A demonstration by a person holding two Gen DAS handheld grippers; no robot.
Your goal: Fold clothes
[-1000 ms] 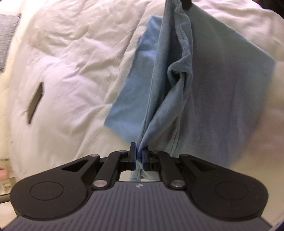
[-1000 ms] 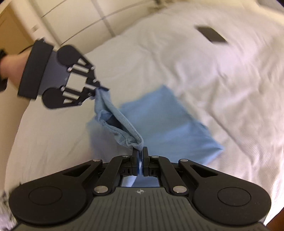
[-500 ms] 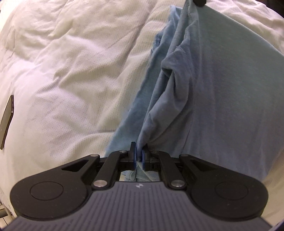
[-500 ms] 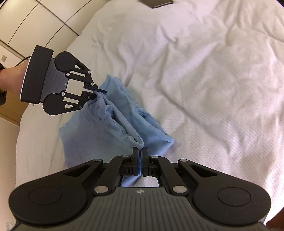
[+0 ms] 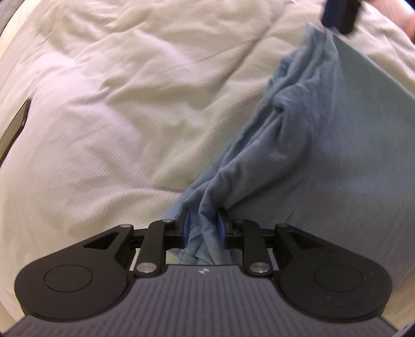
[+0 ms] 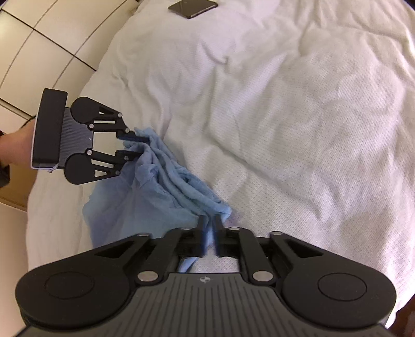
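My left gripper (image 5: 203, 224) part-open, blue garment (image 5: 324, 155) bunched btwn fingers. Right gripper (image 6: 209, 228) slightly spread, blurred; grip on cloth unclear.

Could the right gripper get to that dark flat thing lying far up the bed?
Probably yes. Nothing lies on the white bedding between the right gripper and the dark flat object, though blue cloth sits between its slightly parted fingers.

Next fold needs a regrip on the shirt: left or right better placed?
Probably left: left gripper is open with the shirt's bunched edge between its jaws, so it only needs to close. Right gripper is blurred, grip unclear.
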